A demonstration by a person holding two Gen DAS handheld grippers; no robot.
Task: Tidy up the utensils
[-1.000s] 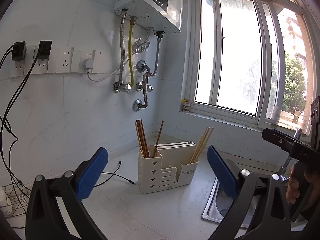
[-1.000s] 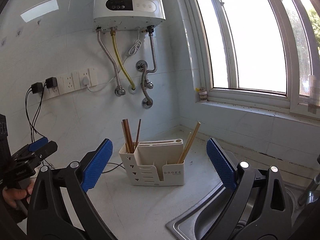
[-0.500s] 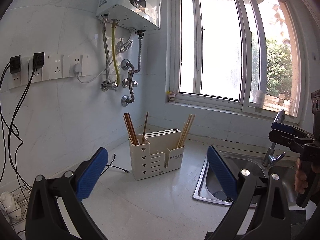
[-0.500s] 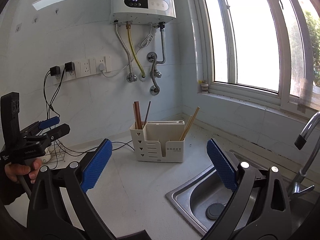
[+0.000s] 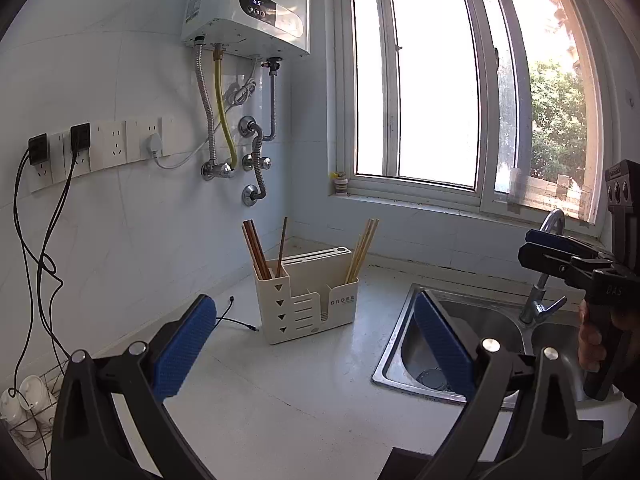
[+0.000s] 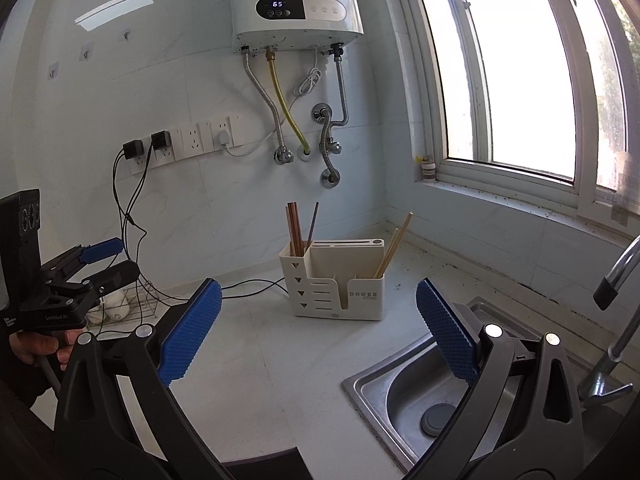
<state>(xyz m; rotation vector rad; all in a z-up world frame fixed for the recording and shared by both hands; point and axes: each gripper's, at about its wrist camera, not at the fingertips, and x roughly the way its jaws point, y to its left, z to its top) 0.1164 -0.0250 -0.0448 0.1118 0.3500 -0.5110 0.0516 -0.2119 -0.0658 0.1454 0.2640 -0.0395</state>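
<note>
The room is a small kitchen corner with pale tiled walls. A white worktop (image 5: pixel 304 384) runs along the wall and meets a steel sink (image 5: pixel 472 320) on the right side, under a large window (image 5: pixel 432 92). A chrome faucet (image 5: pixel 540 280) stands at the back of the sink. On the wall hangs a white water heater (image 5: pixel 256 8) whose display reads 65, with metal and yellow hoses going down to valves. To the left of them is a row of wall sockets (image 5: pixel 100 148), and black cables (image 5: pixel 36 264) hang from two plugs.

The cream utensil holder (image 5: pixel 308 296) stands upright on the worktop near the corner, left of the sink and apart from it. Dark brown chopsticks (image 5: pixel 256 248) lean in its left compartment, and light bamboo chopsticks (image 5: pixel 362 248) lean in its right compartment.

The left tool (image 5: pixel 312 348) hovers above the worktop in front of the holder, its blue pads wide apart and holding nothing. The right tool (image 6: pixel 320 332) is also above the worktop, near the sink edge, with its pads wide apart and empty. Both tools are well apart from the holder. At the far left a small wire rack (image 6: pixel 124 308) with white objects sits on the worktop.
</note>
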